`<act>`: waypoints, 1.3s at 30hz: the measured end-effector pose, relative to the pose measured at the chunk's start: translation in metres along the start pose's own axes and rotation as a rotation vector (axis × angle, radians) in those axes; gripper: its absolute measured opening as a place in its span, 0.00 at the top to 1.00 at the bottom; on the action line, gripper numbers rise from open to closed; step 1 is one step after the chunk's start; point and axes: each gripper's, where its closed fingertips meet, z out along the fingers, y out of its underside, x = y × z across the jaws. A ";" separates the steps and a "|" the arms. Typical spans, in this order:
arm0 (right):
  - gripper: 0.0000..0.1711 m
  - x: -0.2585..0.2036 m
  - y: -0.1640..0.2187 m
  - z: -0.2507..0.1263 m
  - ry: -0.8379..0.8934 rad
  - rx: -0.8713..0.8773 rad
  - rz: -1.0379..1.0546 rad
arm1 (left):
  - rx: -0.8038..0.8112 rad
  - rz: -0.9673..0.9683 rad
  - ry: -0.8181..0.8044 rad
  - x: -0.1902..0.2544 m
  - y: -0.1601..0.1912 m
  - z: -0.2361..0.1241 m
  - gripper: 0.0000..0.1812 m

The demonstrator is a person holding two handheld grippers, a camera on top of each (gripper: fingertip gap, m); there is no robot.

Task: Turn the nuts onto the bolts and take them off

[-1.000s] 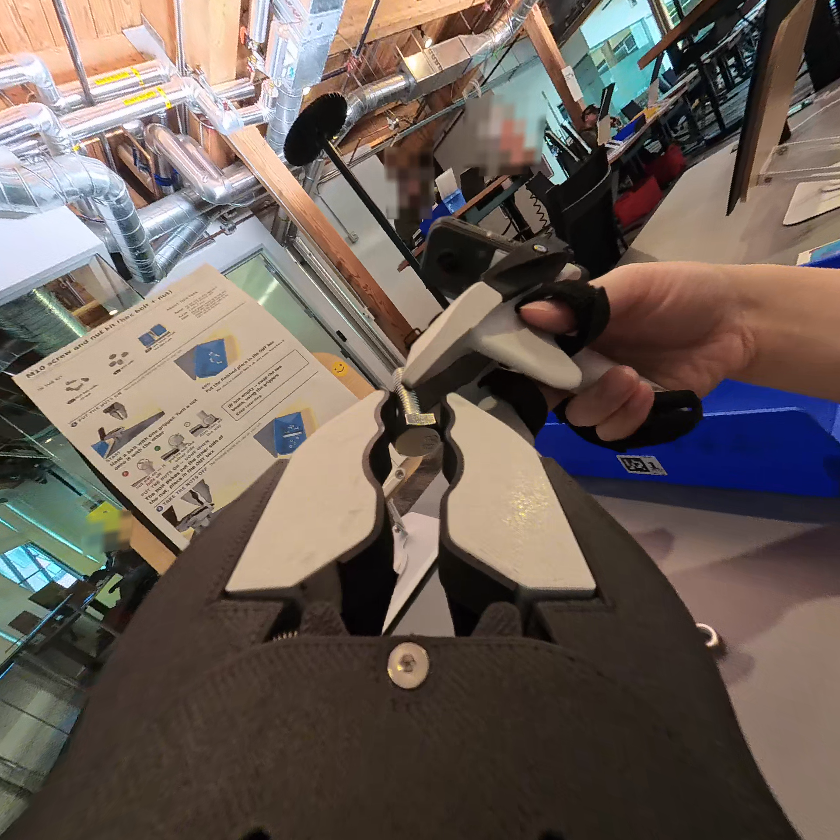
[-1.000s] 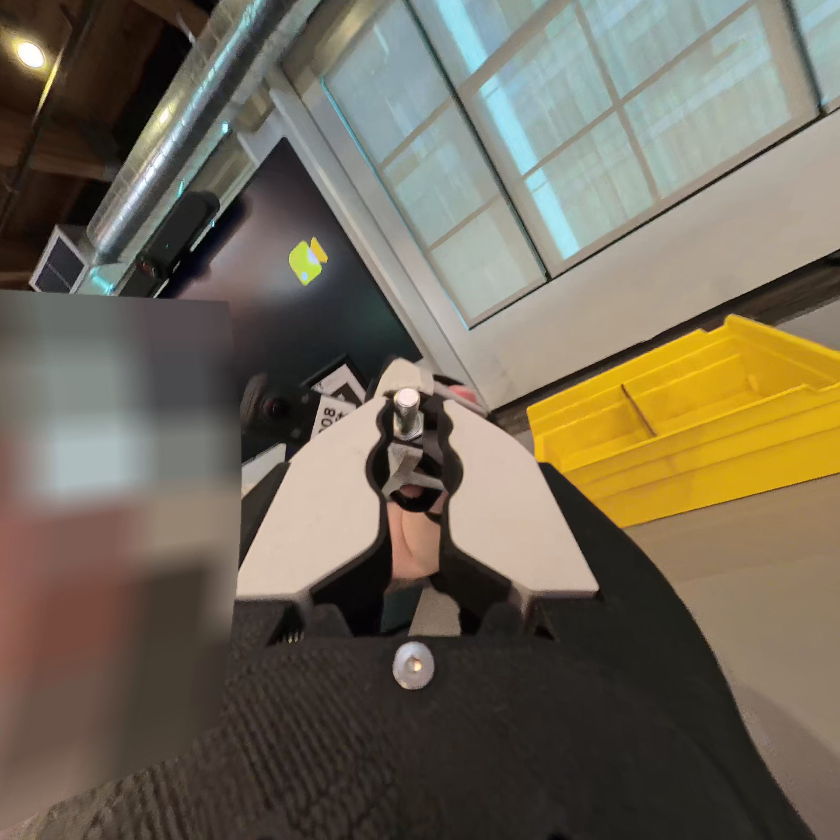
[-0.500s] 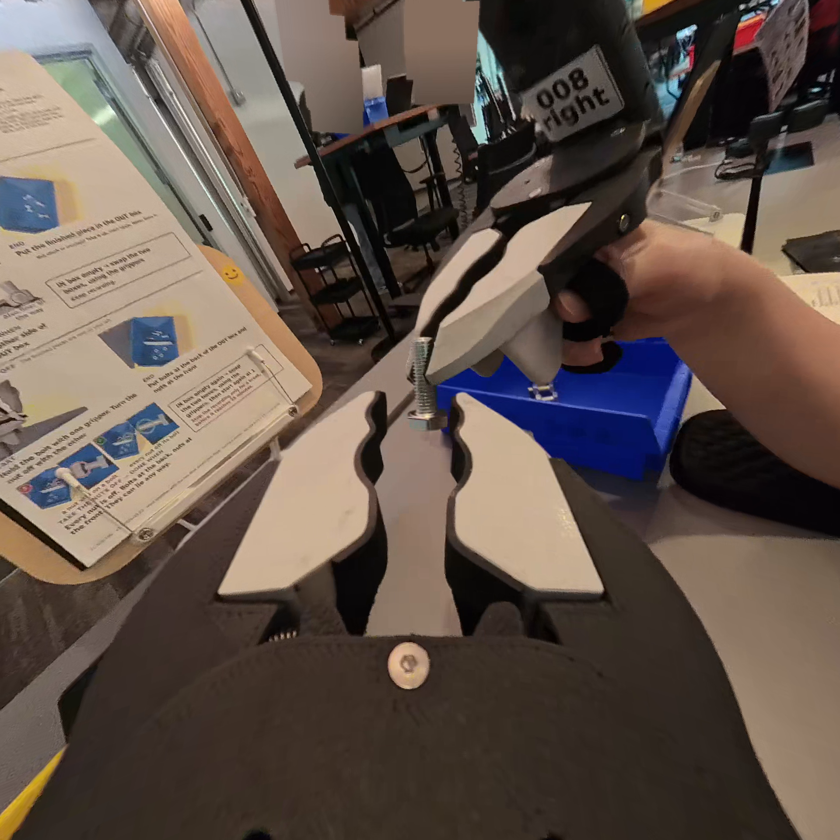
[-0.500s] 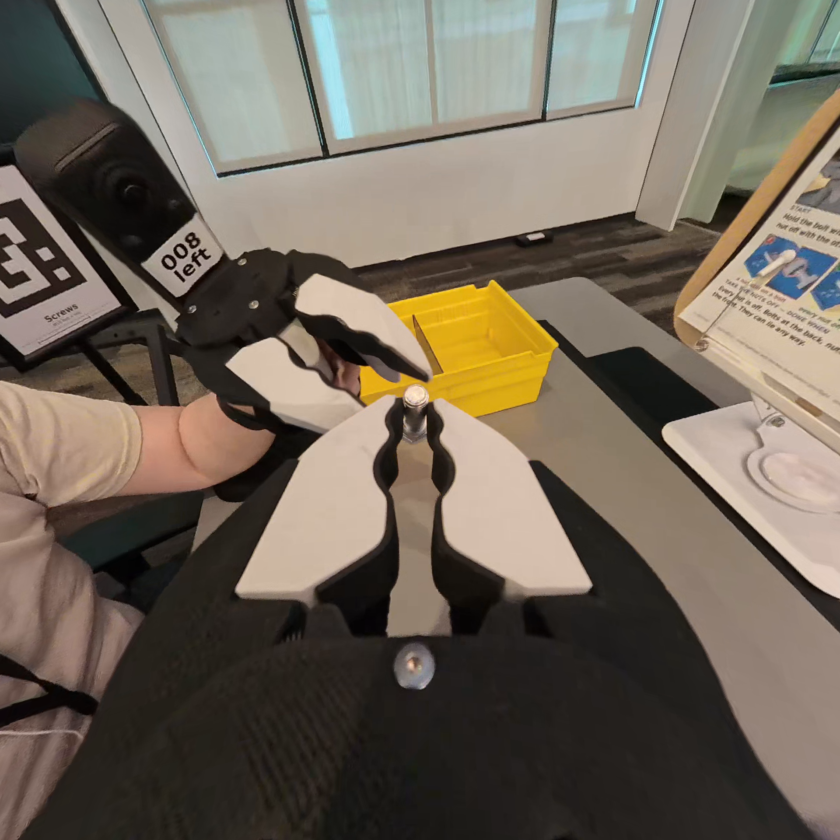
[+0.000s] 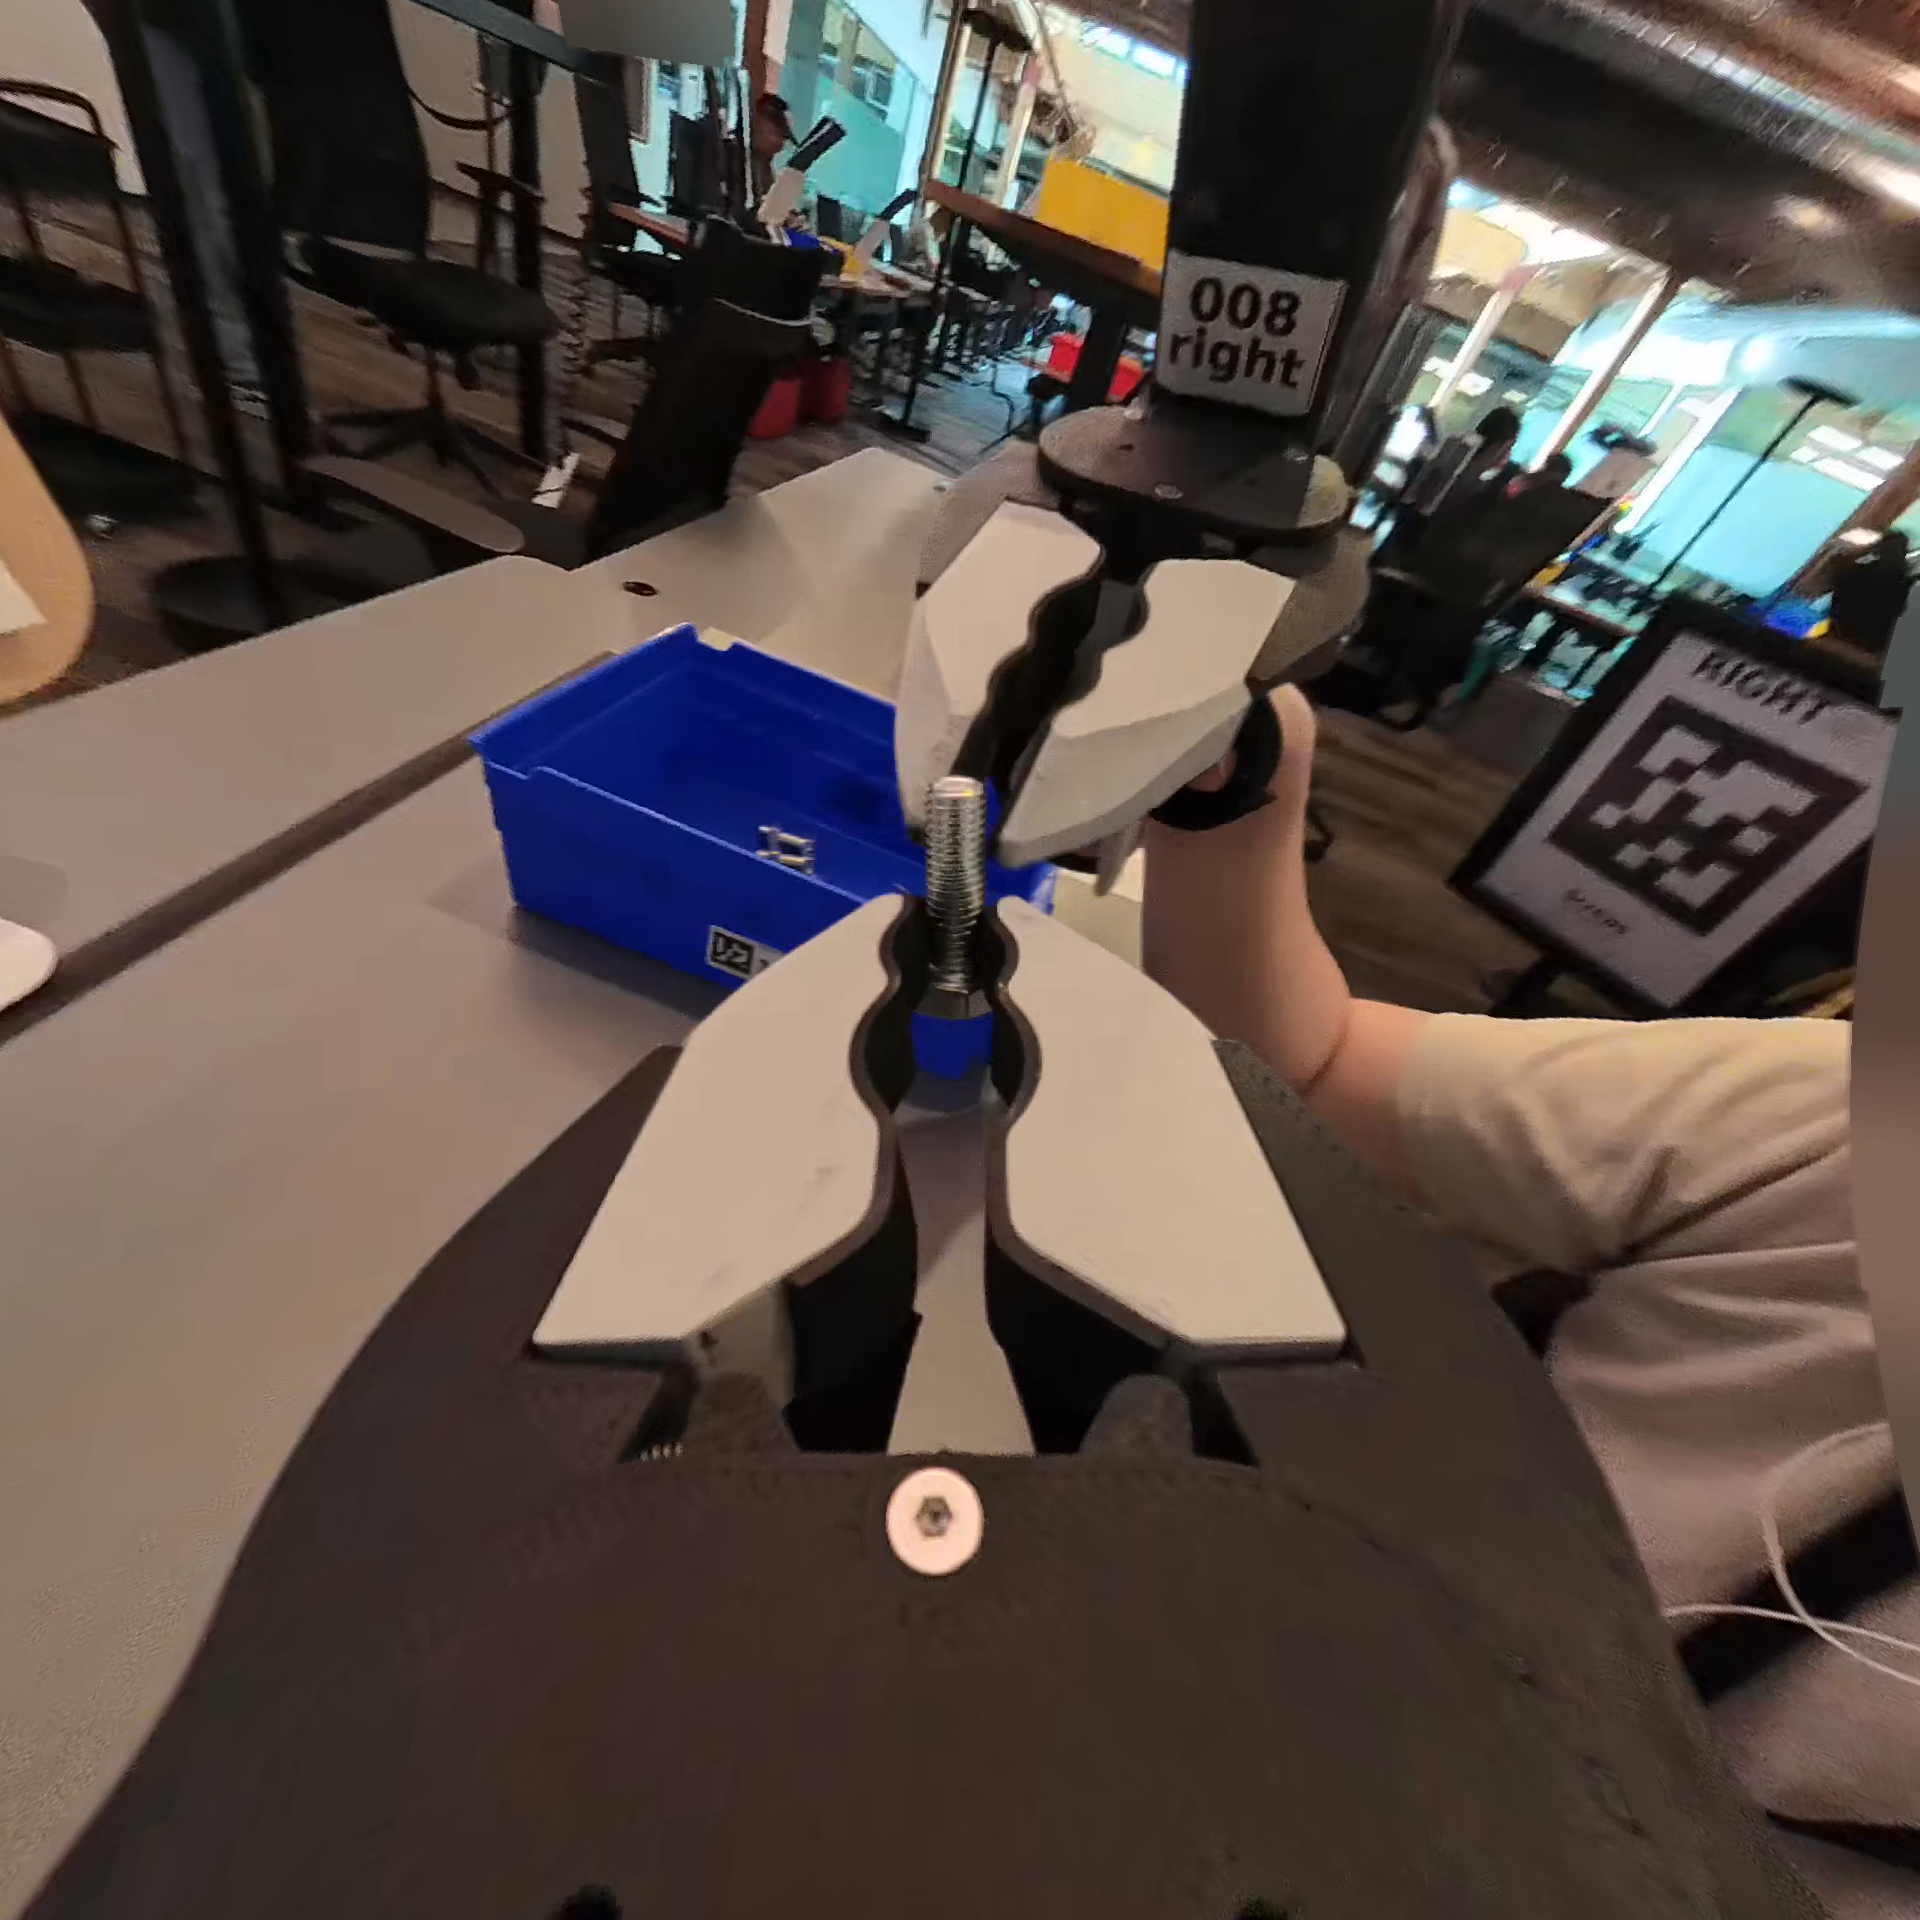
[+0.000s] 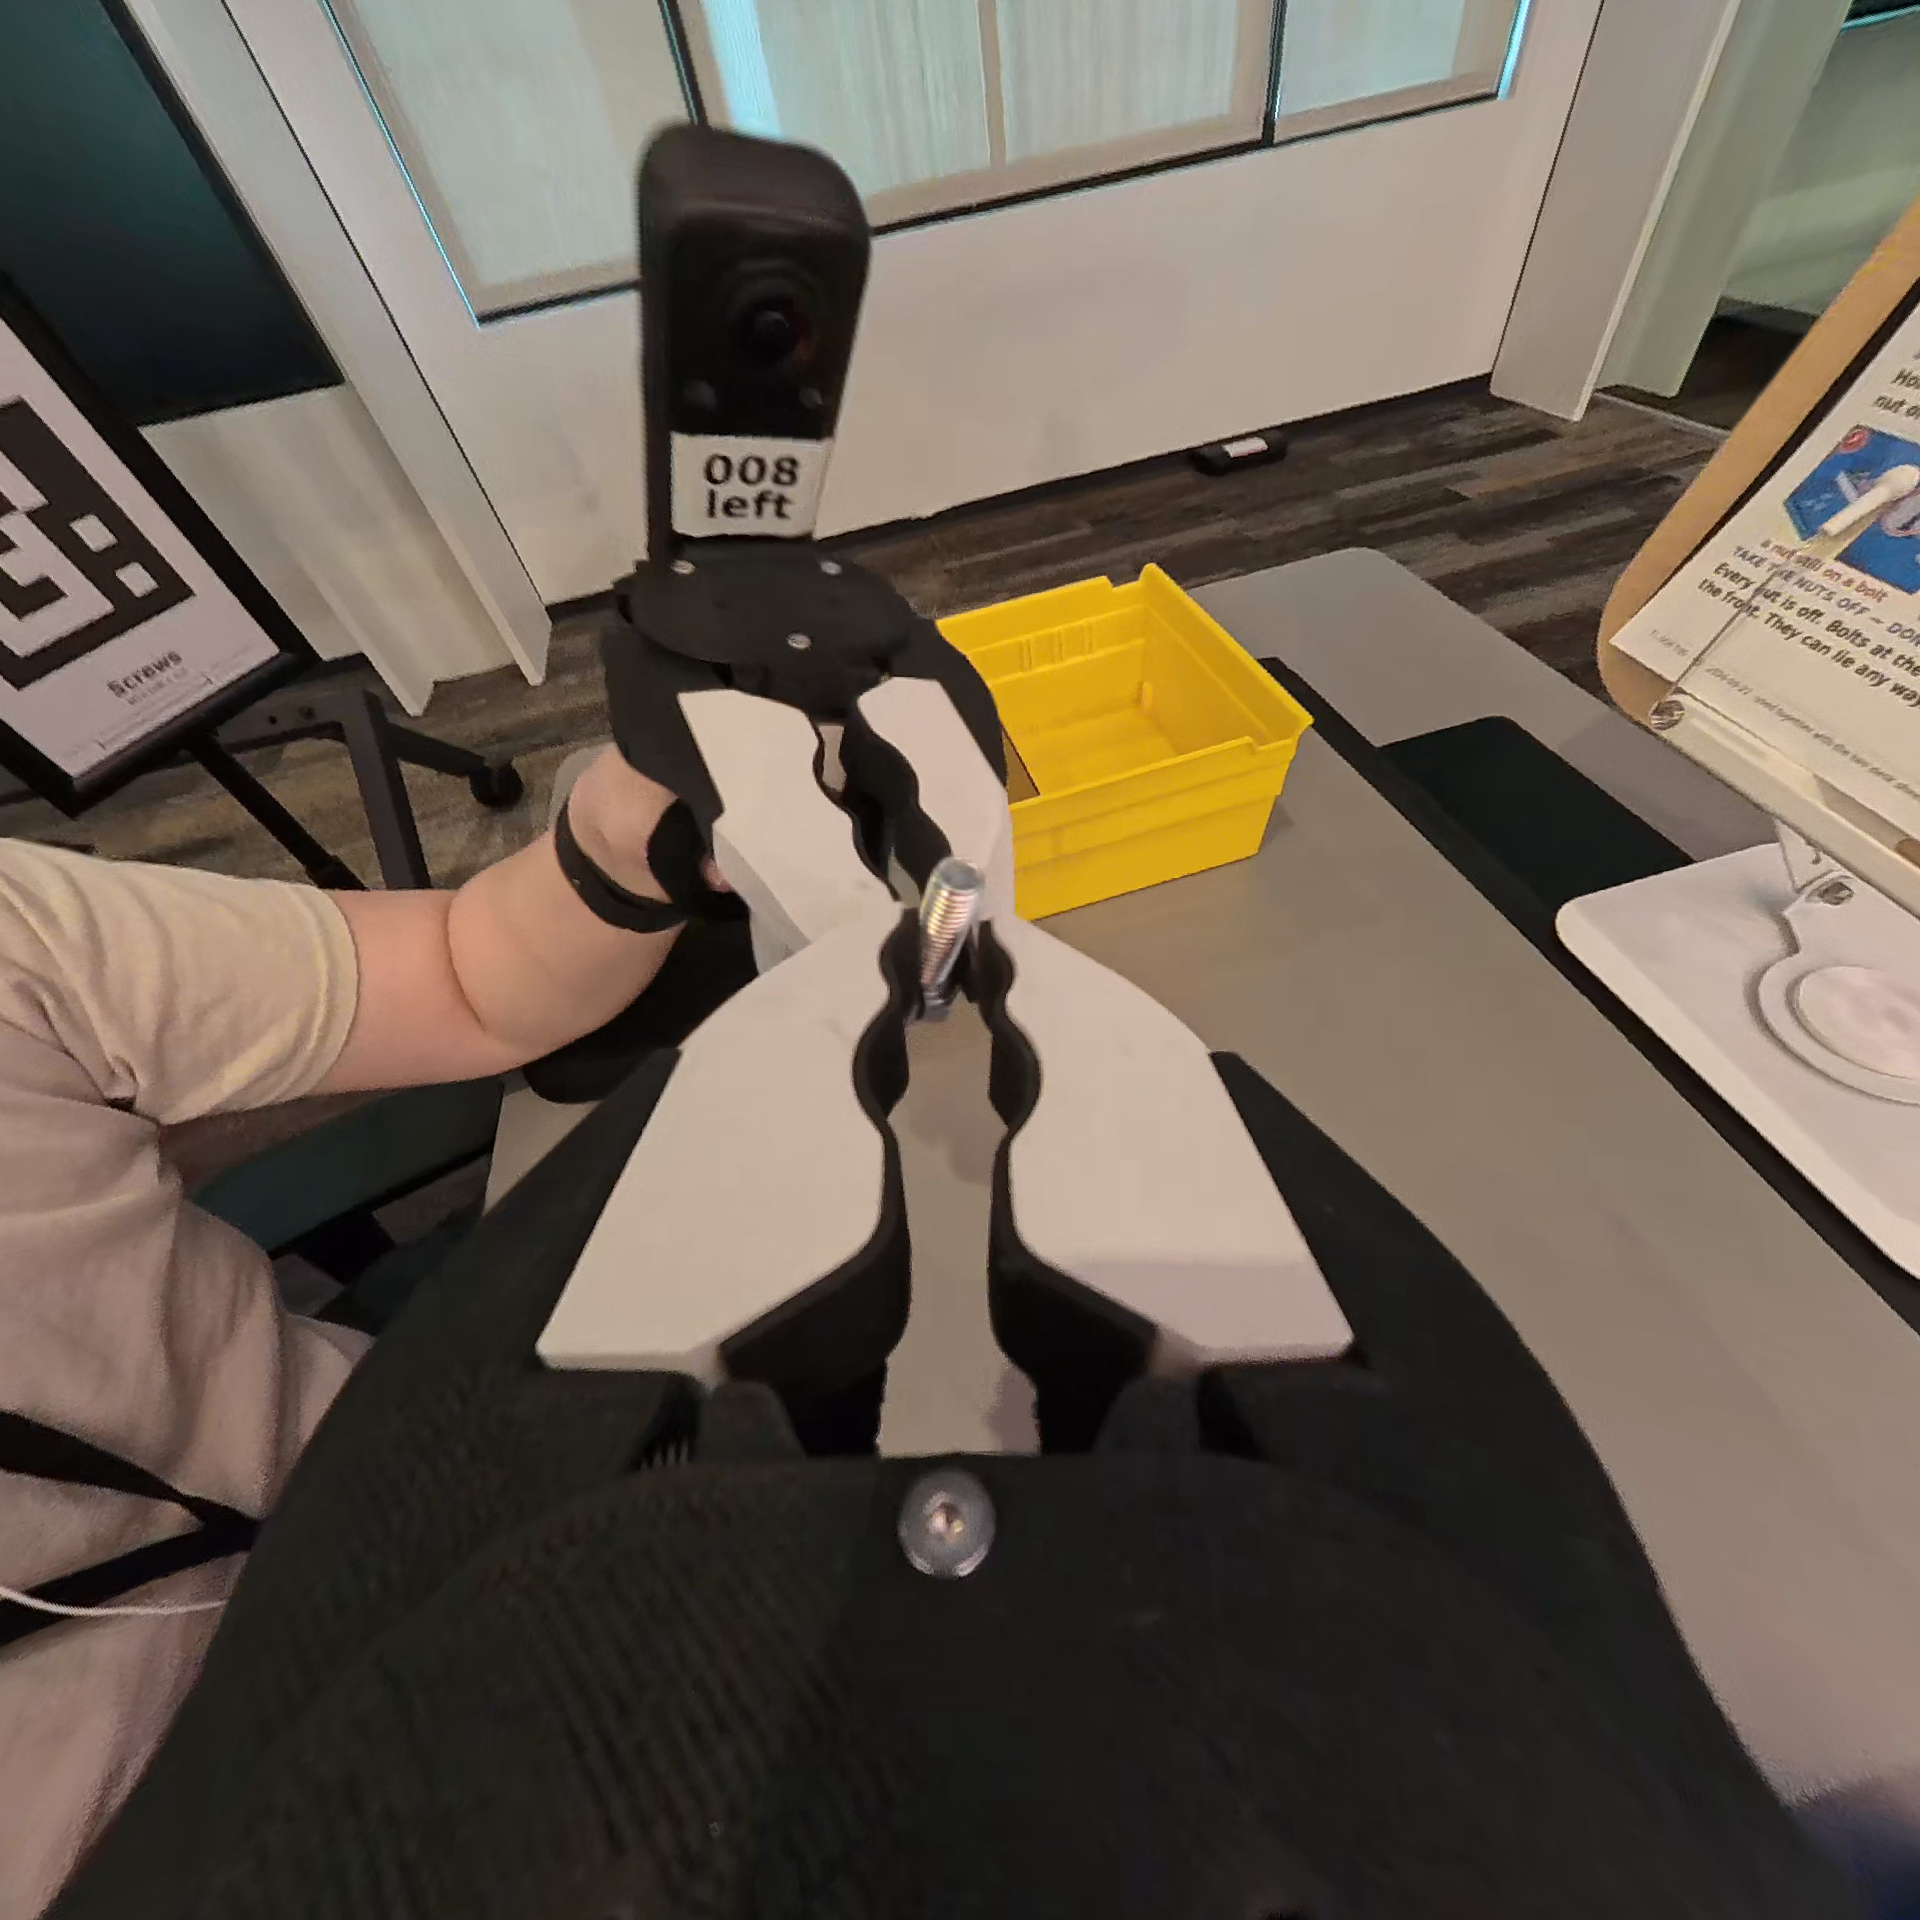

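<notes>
A silver bolt (image 5: 956, 862) stands upright over the grey table (image 5: 260, 1091), thread end up and hex head down. No nut shows on it. My left gripper (image 5: 951, 904) is shut on its lower part, just above the head. My right gripper (image 5: 961, 828) faces it from above, tips at the bolt's top. In the right wrist view, my right gripper (image 6: 951, 916) is shut around the bolt (image 6: 940, 940). The left gripper's fingers (image 6: 769, 821) reach in beneath it. I cannot tell which grip bears the bolt.
A blue bin (image 5: 623, 790) behind the bolt holds small metal pieces (image 5: 787, 844). An empty yellow bin (image 6: 1143, 821) stands on the far side. An instruction board (image 6: 1787, 582) on a white base (image 6: 1714, 997) stands at the table edge. Marker signs (image 5: 1683, 821) stand off the table. Left and right tips are no more than a few centimetres apart.
Both grippers have come down from pointing up at the ceiling to level over the table. My left gripper, open around the bolt head half a second ago, has closed on the bolt.
</notes>
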 end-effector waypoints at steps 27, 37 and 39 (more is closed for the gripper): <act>0.94 -0.005 0.004 0.016 -0.190 0.013 0.104 | -0.091 -0.053 0.090 0.001 0.015 -0.002 0.95; 0.84 -0.011 0.018 0.001 -0.158 -0.033 -0.318 | -0.044 0.029 -0.017 -0.004 -0.009 -0.032 0.95; 0.84 0.004 0.060 0.001 -0.105 -0.248 -0.536 | -0.018 0.097 -0.106 -0.007 -0.021 -0.053 0.95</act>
